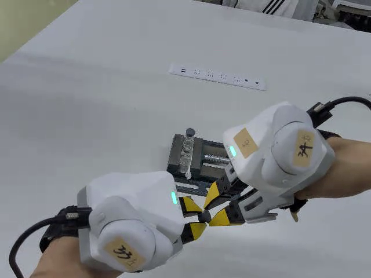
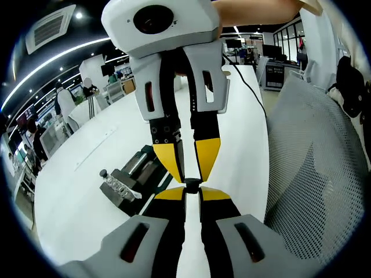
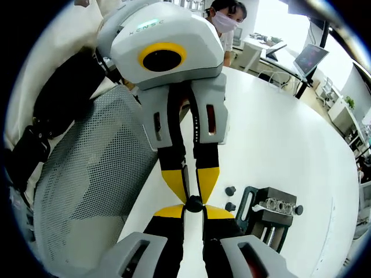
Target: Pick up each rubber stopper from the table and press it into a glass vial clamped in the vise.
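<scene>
Here, two hand-held grippers (image 2: 193, 194) (image 3: 194, 209) pinch one stopper (image 1: 204, 216) (two stoppers (image 3: 230, 190) (image 3: 230, 206) loose).

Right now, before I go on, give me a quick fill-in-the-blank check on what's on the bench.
The left gripper and right gripper meet tip to tip around one rubber ____. In the right gripper view, ____ loose stoppers lie on the table beside the vise. The vise clamps a row of glass ____.
Missing words: stopper; two; vials.

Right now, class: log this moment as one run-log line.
left hand-held gripper + right hand-held gripper: pinching one rubber stopper | vise: holding vials
</scene>
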`<state>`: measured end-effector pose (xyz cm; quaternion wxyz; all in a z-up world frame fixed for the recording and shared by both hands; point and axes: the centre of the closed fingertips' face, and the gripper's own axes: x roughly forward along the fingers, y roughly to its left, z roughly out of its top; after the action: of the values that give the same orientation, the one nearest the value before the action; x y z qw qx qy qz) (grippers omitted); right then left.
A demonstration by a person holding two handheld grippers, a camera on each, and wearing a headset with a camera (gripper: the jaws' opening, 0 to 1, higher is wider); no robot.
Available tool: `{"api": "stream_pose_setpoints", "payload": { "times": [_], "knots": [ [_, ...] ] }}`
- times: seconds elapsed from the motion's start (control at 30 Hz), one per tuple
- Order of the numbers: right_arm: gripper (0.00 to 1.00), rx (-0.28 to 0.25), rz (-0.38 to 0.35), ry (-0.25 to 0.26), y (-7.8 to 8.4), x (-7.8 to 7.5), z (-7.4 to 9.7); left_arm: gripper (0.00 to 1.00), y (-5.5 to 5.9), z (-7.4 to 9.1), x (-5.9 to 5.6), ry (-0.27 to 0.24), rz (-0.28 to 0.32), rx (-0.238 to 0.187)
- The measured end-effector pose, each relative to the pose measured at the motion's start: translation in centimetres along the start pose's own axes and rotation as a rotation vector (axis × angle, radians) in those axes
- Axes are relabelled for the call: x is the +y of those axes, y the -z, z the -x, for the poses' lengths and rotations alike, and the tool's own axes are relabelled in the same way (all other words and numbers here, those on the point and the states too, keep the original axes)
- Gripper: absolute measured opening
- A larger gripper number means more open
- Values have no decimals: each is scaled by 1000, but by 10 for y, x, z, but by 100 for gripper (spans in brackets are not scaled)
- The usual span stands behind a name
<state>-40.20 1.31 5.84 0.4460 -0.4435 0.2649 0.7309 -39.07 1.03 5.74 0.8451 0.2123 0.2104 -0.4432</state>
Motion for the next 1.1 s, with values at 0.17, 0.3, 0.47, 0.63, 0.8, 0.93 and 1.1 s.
{"api": "stream_pose_setpoints", "payload": {
  "times": [0.17, 0.3, 0.47, 0.63, 0.8, 0.93, 1.1],
  "knots": [
    [6, 1, 4, 2, -1, -1, -1, 4, 2, 0, 1, -5, 14, 0],
    [6, -12, 7, -4, -3, 1, -3, 3, 4, 2, 0, 4, 101, -22],
    [7, -62, -17, 32, -8, -6, 1, 3, 4, 9, 6, -30, 160, -52],
    [10, -105, -36, 64, -16, -14, 14, 3, 1, 15, 19, -42, 315, -134],
    [10, -152, -46, 65, -24, -16, 22, 3, 6, 18, 22, -52, 322, -142],
    [9, -120, -24, 46, -20, -11, 16, 3, 5, 18, 21, -47, 328, -152],
    [10, -101, 3, 46, -20, -8, 13, 3, 6, 18, 19, -42, 325, -157]
  ]
}}
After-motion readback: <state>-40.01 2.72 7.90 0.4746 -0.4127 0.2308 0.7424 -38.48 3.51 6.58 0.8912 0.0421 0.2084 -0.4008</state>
